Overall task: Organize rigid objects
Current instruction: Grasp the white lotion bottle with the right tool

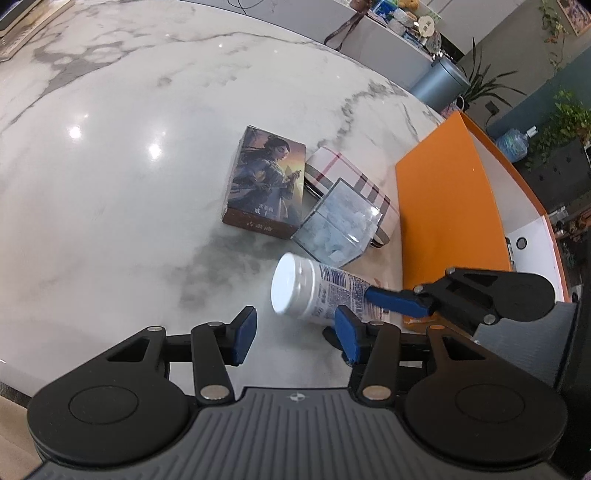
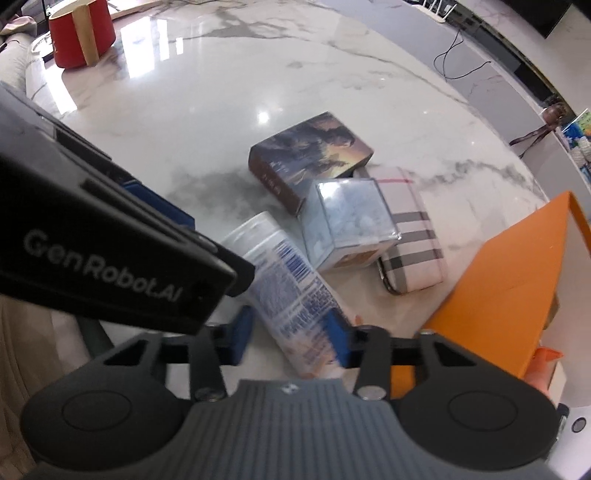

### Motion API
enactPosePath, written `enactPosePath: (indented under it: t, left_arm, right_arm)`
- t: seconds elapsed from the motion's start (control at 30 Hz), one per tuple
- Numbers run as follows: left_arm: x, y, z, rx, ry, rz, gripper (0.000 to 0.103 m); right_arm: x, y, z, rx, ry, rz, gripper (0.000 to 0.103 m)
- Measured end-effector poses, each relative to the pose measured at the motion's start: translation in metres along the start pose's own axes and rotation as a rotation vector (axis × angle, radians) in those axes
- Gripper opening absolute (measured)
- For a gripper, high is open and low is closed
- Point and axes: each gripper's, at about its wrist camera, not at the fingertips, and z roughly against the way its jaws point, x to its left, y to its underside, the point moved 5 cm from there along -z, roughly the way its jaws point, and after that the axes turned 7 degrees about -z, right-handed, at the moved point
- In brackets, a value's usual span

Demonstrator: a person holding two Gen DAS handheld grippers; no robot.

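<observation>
A white bottle with a blue-printed label [image 1: 317,291] [image 2: 288,280] lies on its side on the marble table. My right gripper [image 2: 291,338] is shut on the white bottle near its base; one of its blue fingers [image 1: 397,297] shows in the left wrist view. My left gripper [image 1: 295,334] is open and empty just in front of the bottle's white cap. Behind lie a picture box [image 1: 266,182] [image 2: 314,151], a clear cube box of white pieces [image 1: 338,223] [image 2: 347,221] and a plaid case [image 1: 354,177] [image 2: 410,225].
An open orange box [image 1: 447,210] [image 2: 502,280] stands at the right by the table edge. A red container [image 2: 81,31] stands far back left. The marble table [image 1: 129,184] stretches wide to the left.
</observation>
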Motion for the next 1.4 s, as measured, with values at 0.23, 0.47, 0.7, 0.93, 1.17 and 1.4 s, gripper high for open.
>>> enactPosePath:
  t: [0.23, 0.47, 0.7, 0.93, 1.17, 1.4]
  left_arm:
    - [0.003, -0.001, 0.004, -0.017, -0.008, 0.023, 0.056]
    - [0.006, 0.0, -0.001, 0.007, -0.023, 0.026, 0.056]
    - [0.008, 0.002, -0.008, 0.036, -0.028, 0.028, 0.055]
    - [0.015, -0.001, -0.003, -0.001, -0.026, 0.077, 0.053]
    - [0.021, -0.004, -0.002, -0.025, -0.031, 0.123, 0.053]
    - [0.023, -0.006, -0.003, -0.03, -0.035, 0.137, 0.053]
  right_arm:
    - [-0.005, -0.011, 0.017, -0.039, -0.047, -0.085, 0.0]
    - [0.002, -0.009, 0.01, -0.02, -0.04, -0.016, 0.023]
    - [0.001, -0.002, 0.003, 0.015, -0.074, 0.031, 0.041]
    - [-0.001, -0.012, -0.002, -0.014, -0.048, 0.056, 0.05]
    - [0.0, -0.023, -0.015, -0.021, -0.032, 0.064, 0.054]
    - [-0.004, -0.027, -0.019, -0.023, -0.069, -0.045, 0.052]
